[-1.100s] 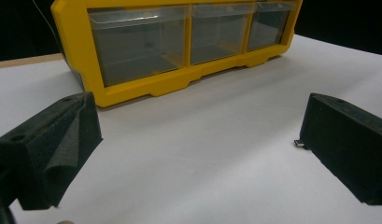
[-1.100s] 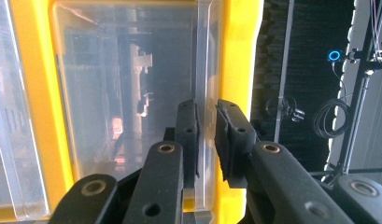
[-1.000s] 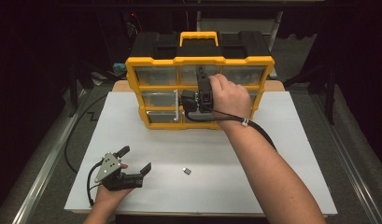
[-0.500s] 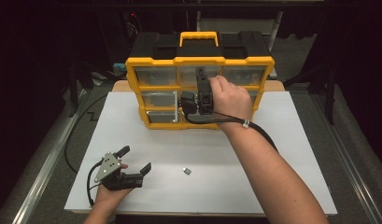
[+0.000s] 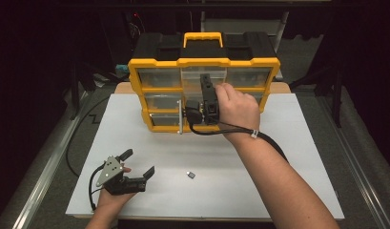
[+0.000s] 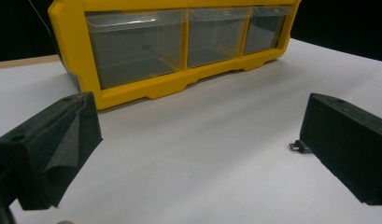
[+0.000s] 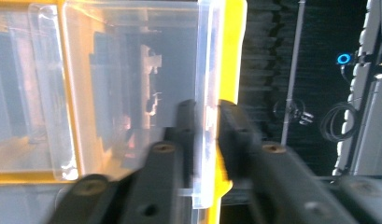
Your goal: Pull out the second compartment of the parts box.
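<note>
**Drawer grip holding, no pull yet**

R gripper (image 7: 202, 135) jaws pinch drawer (image 7: 205, 93) front at organizer (image 5: 159, 67), bench's far edge; unchanged over last sec. L gripper (image 5: 135, 164) jaws spread, idle near front-left corner, small part (image 5: 190, 175) beside it.

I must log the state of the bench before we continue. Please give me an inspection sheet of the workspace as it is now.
Surface: white board on a table, bare apart from the items below.
Job's things: yellow drawer organizer upright at the far edge, black top, clear drawers; one clear drawer pinched at its front lip.
Clutter: small dark part lying loose on the board.
Grippers: right gripper shut on the drawer's lip; left gripper open, low over the near left of the board.
Cables: black cable trailing along the right forearm; another looping off the left edge.
Surroundings: dark; coiled cables on a rack behind.
</note>
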